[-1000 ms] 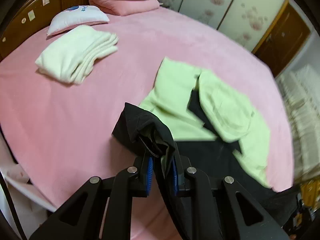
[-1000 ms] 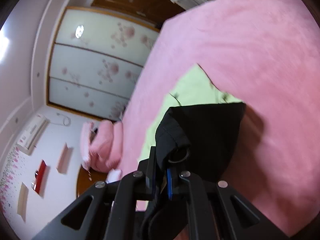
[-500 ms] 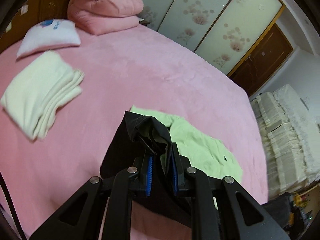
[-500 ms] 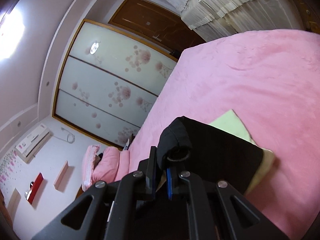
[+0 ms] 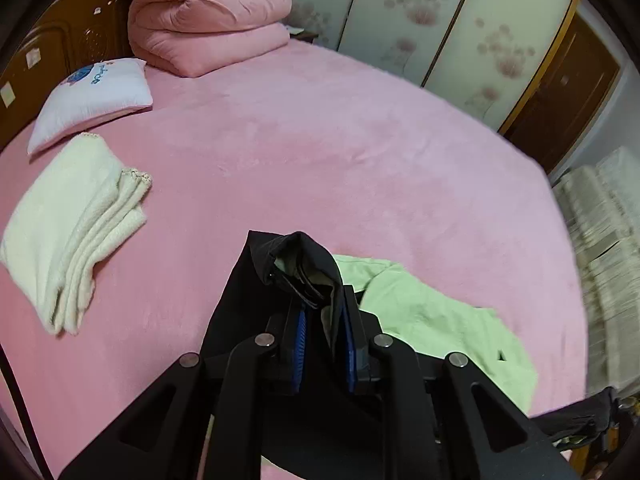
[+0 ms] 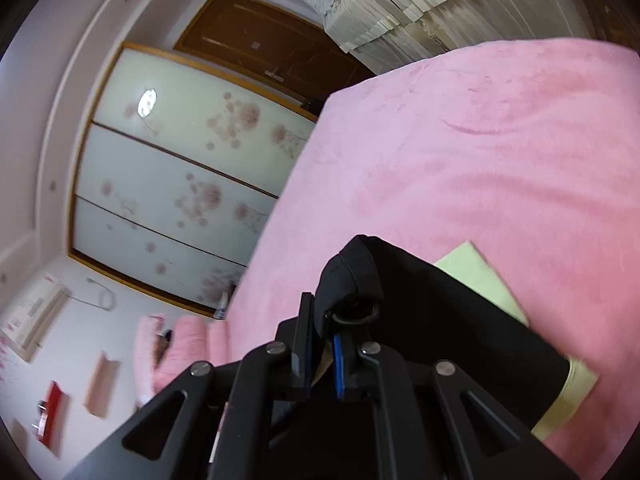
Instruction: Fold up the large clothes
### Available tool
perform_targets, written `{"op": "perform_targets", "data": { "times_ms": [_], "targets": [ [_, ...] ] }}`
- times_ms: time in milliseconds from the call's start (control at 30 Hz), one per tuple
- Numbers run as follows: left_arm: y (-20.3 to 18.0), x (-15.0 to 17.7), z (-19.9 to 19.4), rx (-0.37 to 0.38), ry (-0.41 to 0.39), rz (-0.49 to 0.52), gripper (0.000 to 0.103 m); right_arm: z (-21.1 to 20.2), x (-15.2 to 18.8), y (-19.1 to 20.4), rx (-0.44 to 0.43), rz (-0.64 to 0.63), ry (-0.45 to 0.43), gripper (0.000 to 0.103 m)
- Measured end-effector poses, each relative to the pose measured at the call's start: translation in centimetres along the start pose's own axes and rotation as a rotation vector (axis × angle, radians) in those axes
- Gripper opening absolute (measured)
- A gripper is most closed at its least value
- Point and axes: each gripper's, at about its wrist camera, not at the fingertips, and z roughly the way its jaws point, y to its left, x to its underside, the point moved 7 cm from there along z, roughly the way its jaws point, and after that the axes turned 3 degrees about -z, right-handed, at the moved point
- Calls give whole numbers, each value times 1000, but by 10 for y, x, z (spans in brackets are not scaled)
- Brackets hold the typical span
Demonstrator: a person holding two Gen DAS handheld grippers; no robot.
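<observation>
Both grippers are travelling across the pink plush bed (image 5: pixel 360 152), carrying a black fabric garment (image 5: pixel 240 320) with them, so the lime-green cloth (image 5: pixel 432 320) that was spread ahead of the left gripper (image 5: pixel 322 344) a second ago is now sliding back under and beside it. By my reading, the step in hand is carrying a pinched edge over to make a fold (or to spread the garment first). Next, both held corners need lowering together onto the bed, level with each other, before any release. The left gripper's jaws are standing narrow, clamped on a bunched black edge. The right gripper's (image 6: pixel 322 354) jaws are nearly closed on another black corner with a metal ring. The garment is hanging from both grippers, draping over the green cloth.
</observation>
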Motion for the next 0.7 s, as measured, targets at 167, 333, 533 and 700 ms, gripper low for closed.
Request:
{"op": "perform_targets", "data": {
  "times_ms": [167, 333, 533, 700],
  "targets": [
    [-12, -6, 36, -69, 43, 20, 13, 41, -4, -13, 60, -8, 69, 7],
    [-13, -8, 66, -127, 98, -7, 14, 70, -5, -27, 129, -8, 126, 10],
    [-16, -15, 84, -202, 130, 14, 25, 88, -6, -26, 184, -61, 160, 24],
    [-23, -24, 76, -244, 78, 74, 74, 78, -20, -8, 172, -157, 62, 48]
  ]
}}
